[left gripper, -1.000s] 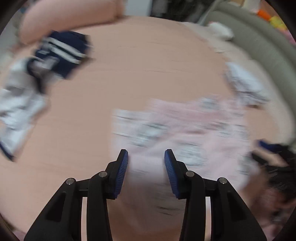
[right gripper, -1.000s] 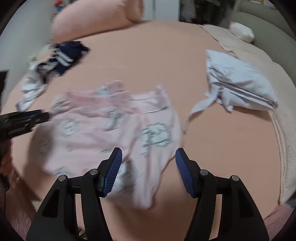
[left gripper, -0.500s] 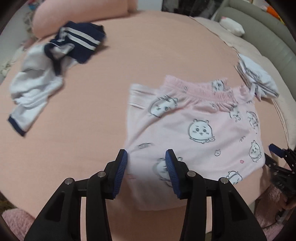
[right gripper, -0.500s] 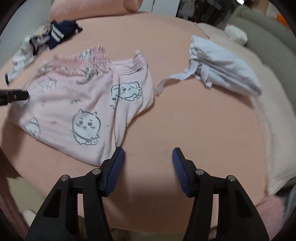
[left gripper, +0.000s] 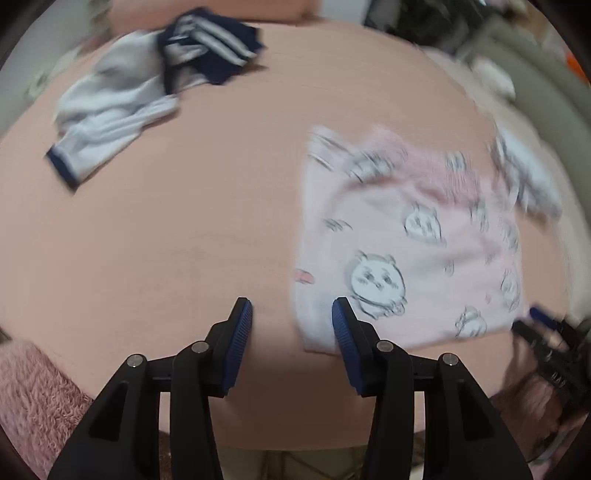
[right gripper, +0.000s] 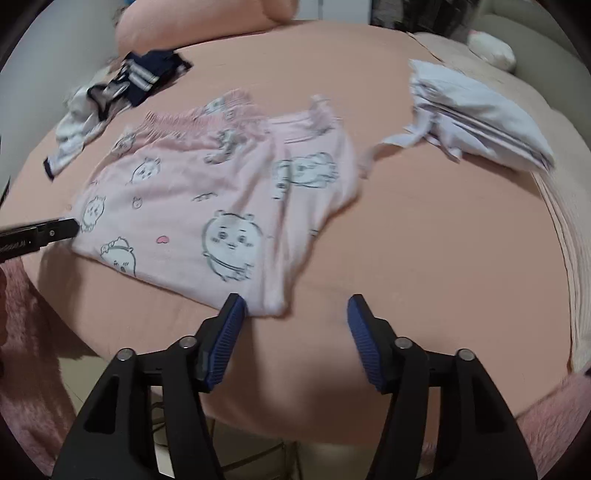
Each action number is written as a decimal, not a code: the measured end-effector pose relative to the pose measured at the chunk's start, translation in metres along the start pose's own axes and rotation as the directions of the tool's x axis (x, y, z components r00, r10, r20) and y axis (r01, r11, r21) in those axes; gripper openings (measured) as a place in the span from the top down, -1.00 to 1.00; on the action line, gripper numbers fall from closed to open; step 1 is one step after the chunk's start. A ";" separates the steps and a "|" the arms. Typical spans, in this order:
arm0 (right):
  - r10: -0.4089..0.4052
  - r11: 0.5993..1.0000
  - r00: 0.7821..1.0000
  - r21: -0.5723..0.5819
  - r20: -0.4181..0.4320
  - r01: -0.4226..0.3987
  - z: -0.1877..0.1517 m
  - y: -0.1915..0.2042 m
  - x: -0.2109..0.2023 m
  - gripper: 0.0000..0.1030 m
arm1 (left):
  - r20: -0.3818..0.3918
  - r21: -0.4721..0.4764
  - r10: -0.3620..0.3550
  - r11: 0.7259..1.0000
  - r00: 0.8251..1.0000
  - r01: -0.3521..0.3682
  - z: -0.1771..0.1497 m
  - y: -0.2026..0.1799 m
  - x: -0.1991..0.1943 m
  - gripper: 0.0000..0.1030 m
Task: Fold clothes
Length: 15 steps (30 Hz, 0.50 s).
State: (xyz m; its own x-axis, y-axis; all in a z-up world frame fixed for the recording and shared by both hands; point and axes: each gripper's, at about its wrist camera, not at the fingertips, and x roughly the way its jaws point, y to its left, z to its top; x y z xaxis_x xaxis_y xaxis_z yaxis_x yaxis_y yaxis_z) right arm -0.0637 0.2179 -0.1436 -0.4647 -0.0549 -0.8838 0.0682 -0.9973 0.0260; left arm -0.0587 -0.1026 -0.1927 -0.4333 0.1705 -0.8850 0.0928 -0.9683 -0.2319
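Note:
Pink shorts (left gripper: 406, 258) printed with cartoon faces lie flat on the pink bed sheet (left gripper: 166, 240). My left gripper (left gripper: 291, 306) hovers open over their near left corner, the cloth edge showing just inside its right finger; nothing is pinched. In the right wrist view the shorts (right gripper: 207, 206) fill the middle left. My right gripper (right gripper: 295, 301) hangs above their near right corner, jaws opening, with the cloth tip beside its left finger and bare sheet between the pads. The left gripper (right gripper: 55, 232) pokes in at the shorts' left edge. The right gripper (left gripper: 543, 321) shows blurred at far right.
A crumpled navy-and-white garment (left gripper: 147, 85) lies at the far left of the bed. A folded white garment (right gripper: 480, 122) rests at the far right. A pink pillow (right gripper: 195, 18) sits at the head. A fluffy pink rug (left gripper: 29, 387) lies below the bed's near edge.
The left gripper slid left, so the shorts now sit to the right of its fingers. The right gripper shifted from bare sheet back to the shorts' near corner, and its jaws widened.

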 end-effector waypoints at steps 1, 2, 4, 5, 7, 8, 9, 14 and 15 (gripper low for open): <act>-0.002 1.000 1.000 0.019 0.002 0.002 -0.001 -0.004 -0.003 -0.24 | -0.005 -0.042 -0.062 0.997 0.998 0.061 0.002 0.007 -0.001 0.08; 0.022 0.999 1.000 0.037 0.010 -0.022 -0.002 -0.007 -0.005 -0.24 | -0.007 -0.083 -0.120 0.989 0.993 0.119 0.004 0.013 -0.003 0.07; 0.118 0.988 0.993 0.099 0.013 -0.119 -0.001 -0.011 -0.003 -0.24 | -0.019 -0.119 -0.161 0.980 0.987 0.158 0.003 0.014 0.000 0.06; 0.152 0.981 0.988 0.123 0.014 -0.153 0.001 -0.012 -0.002 -0.25 | -0.028 -0.125 -0.170 0.978 0.985 0.165 0.003 0.013 0.002 0.06; 0.219 0.961 0.976 0.170 0.019 -0.219 0.005 -0.014 0.001 -0.29 | -0.034 -0.088 -0.121 0.989 0.992 0.118 -0.004 0.006 0.004 0.05; 0.214 0.961 0.977 0.173 0.020 -0.214 0.006 -0.013 0.004 -0.30 | -0.036 -0.070 -0.098 0.993 0.995 0.095 -0.007 0.003 0.005 0.02; 0.191 0.964 0.981 0.183 0.026 -0.193 0.006 -0.013 0.008 -0.31 | -0.032 -0.049 -0.079 0.996 0.996 0.077 -0.007 0.000 0.007 -0.01; 0.021 0.989 0.999 0.148 0.047 -0.028 0.020 0.008 0.015 -0.33 | -0.003 0.047 0.020 0.999 1.000 -0.020 -0.009 -0.019 0.009 -0.15; 0.013 0.990 0.999 0.141 0.049 -0.020 0.018 0.012 0.013 -0.28 | 0.001 0.060 0.030 0.998 1.000 -0.030 -0.011 -0.021 0.007 -0.10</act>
State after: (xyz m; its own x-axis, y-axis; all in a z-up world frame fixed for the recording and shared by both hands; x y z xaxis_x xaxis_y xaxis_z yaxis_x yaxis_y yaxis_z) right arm -0.0851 0.2048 -0.1463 -0.5063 -0.0700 -0.8595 -0.0477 -0.9929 0.1090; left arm -0.0542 -0.0790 -0.1980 -0.4311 0.1416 -0.8912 0.0513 -0.9822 -0.1809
